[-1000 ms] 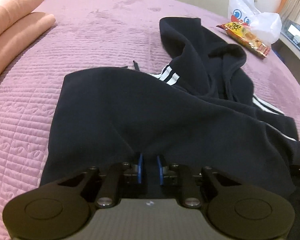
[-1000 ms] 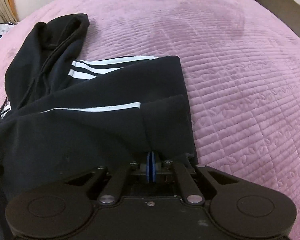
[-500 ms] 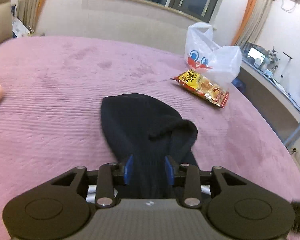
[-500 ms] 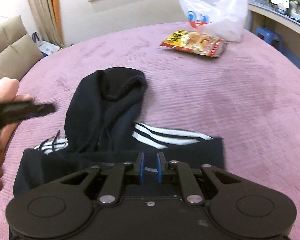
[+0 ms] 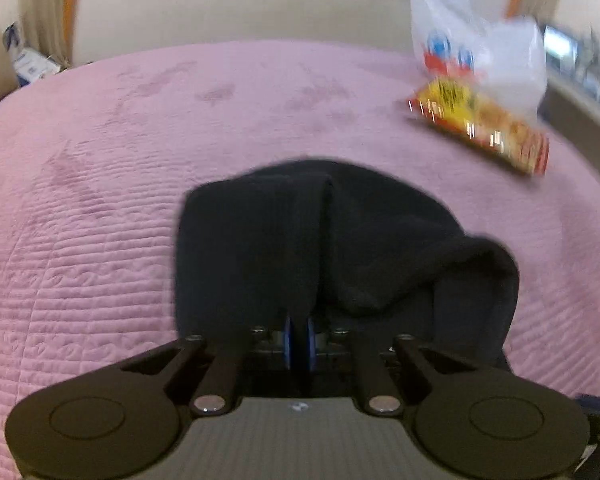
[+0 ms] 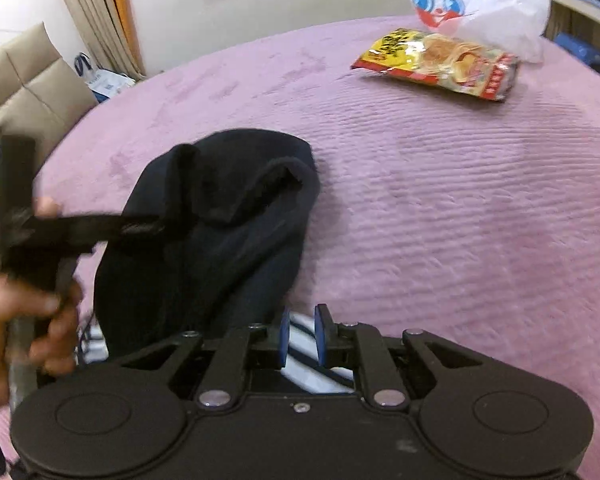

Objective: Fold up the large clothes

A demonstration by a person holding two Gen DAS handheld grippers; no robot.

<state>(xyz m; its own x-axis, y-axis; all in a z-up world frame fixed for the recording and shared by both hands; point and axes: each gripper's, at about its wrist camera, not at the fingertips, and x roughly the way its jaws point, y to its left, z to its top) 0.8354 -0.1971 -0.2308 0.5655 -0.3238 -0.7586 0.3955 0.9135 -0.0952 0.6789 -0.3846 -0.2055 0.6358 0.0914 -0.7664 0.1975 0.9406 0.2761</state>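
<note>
Left wrist view: left tool (image 5: pixel 298 342) clamped on a ridge of the black garment (image 5: pixel 324 240), pads nearly touching with cloth between. Garment bunched on the pink bed cover (image 5: pixel 100 240), hood end toward the snack packet (image 5: pixel 480 128) and plastic bag (image 5: pixel 476 48). Right wrist view: right tool (image 6: pixel 300 336) parted, gripping nothing, above the white-striped part of the garment. Risk: one-sided pull, causing twist, drag across the cover or an uneven fold. Risk: thin pinch slipping under load. Motion blur present; cloth layers not distinguishable.
</note>
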